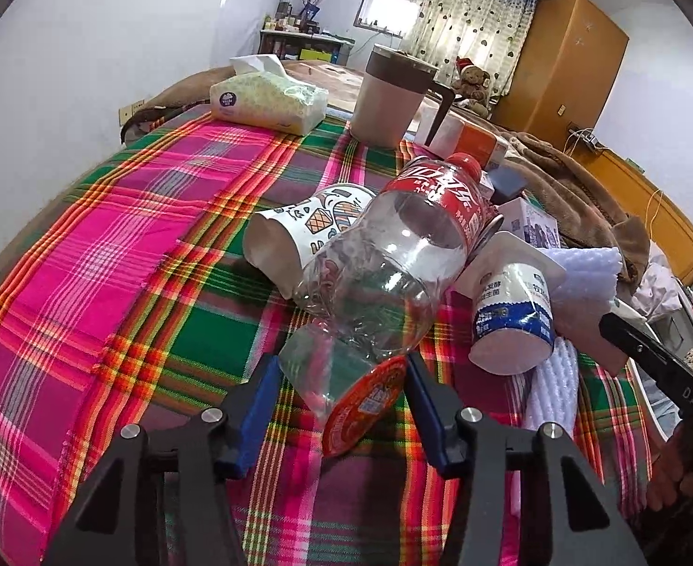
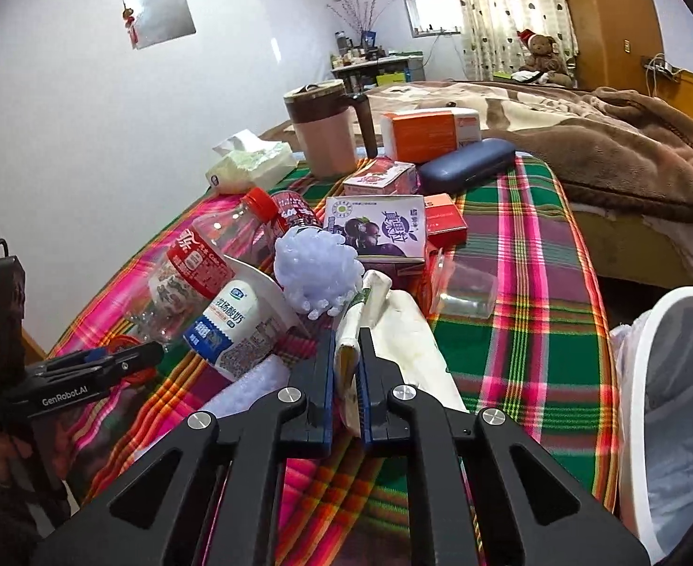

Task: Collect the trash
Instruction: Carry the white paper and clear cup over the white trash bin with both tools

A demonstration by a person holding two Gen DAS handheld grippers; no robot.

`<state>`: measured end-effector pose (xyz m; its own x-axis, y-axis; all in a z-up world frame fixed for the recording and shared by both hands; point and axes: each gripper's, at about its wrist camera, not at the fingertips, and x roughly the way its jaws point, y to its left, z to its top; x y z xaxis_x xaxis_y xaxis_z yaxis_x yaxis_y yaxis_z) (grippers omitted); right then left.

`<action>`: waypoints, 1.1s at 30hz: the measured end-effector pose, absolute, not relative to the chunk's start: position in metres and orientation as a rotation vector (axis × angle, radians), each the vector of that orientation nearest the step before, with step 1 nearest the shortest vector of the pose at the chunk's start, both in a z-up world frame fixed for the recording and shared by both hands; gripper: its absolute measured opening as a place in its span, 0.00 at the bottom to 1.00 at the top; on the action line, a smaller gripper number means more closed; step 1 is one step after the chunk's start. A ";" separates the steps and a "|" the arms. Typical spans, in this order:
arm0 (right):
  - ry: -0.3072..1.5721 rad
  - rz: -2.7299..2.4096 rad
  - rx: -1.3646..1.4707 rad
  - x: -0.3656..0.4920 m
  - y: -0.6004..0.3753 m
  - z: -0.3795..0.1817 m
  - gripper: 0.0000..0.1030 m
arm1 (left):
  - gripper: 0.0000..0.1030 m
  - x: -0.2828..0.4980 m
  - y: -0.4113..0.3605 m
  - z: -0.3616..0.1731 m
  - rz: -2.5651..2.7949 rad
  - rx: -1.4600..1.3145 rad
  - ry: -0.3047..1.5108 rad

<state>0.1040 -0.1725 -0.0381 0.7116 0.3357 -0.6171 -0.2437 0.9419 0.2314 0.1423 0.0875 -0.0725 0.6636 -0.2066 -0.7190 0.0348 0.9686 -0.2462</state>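
Trash lies heaped around the cola bottle on the plaid bench: my left hand-held gripper is clamped on a clear cup with a red peeled lid just in front of that bottle, and my right hand-held gripper is pinched tight on a white wrapper to its right. I judge both should lift straight up, so the bottle and yogurt cup stay put, then swing to the white bin at the bench's right edge.

Bright window daylight — sharp, fisheye-bent edges.
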 end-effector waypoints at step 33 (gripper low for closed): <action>0.508 0.162 0.213 0.030 -0.239 0.011 0.08 | 0.52 0.086 -0.015 0.020 -0.334 -0.087 0.635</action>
<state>0.0303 -0.2387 0.0107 0.8619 0.2055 -0.4636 -0.1002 0.9652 0.2416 0.0858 -0.0153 0.0196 0.7535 -0.3321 -0.5674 0.2790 0.9430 -0.1814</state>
